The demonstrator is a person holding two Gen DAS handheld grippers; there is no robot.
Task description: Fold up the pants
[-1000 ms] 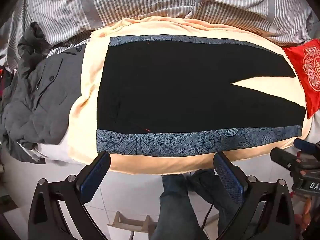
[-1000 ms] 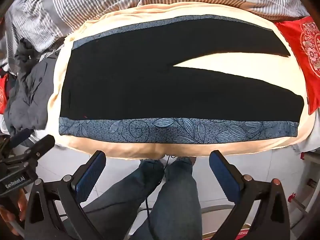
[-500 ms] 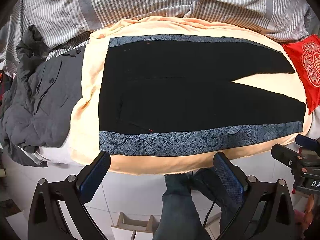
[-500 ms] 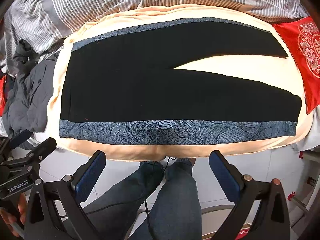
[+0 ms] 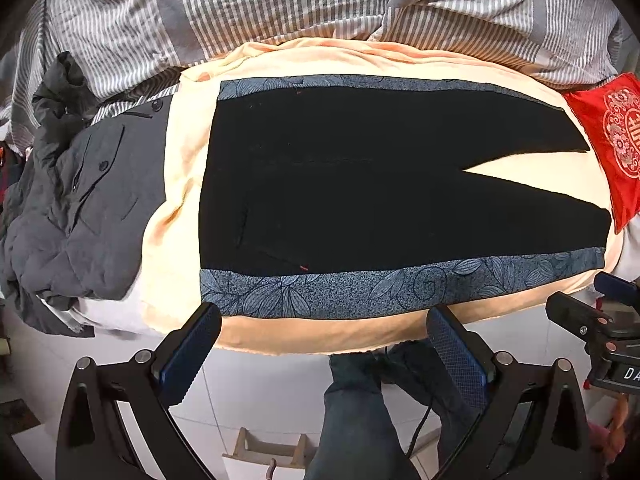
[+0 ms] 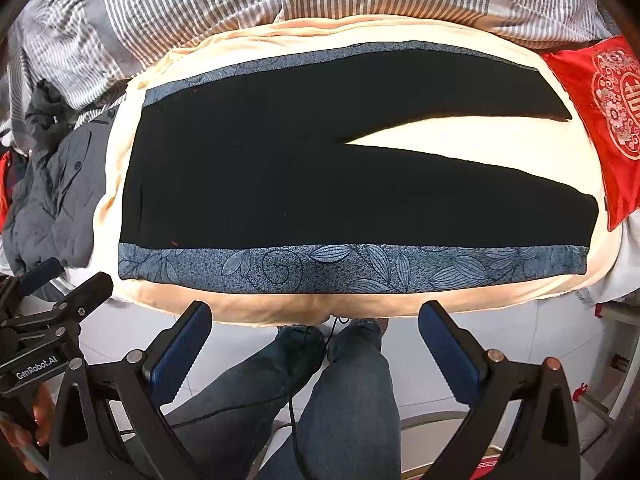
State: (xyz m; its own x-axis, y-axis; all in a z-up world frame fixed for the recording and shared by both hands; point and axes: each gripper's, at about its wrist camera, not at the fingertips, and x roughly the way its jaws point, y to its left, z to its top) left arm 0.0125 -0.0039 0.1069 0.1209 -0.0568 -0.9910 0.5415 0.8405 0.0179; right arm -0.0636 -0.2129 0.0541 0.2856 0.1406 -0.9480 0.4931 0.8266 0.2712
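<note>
- While the pants [image 5: 384, 184] lie flat and unfolded on the peach blanket [image 5: 180, 184], waist toward the grey jacket [image 5: 92, 208], legs splayed toward the red cushion [image 5: 616, 140], folding looks not yet begun
- left gripper [image 5: 324, 344], jaws wide and empty, hovers off the pants' near patterned edge, likely to grasp it
- right gripper [image 6: 316, 340], equally wide and empty, waits beside the same edge

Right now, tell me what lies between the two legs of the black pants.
Between the legs of the black pants, only a bare wedge of the peach blanket shows, clearest in the right wrist view.
</note>
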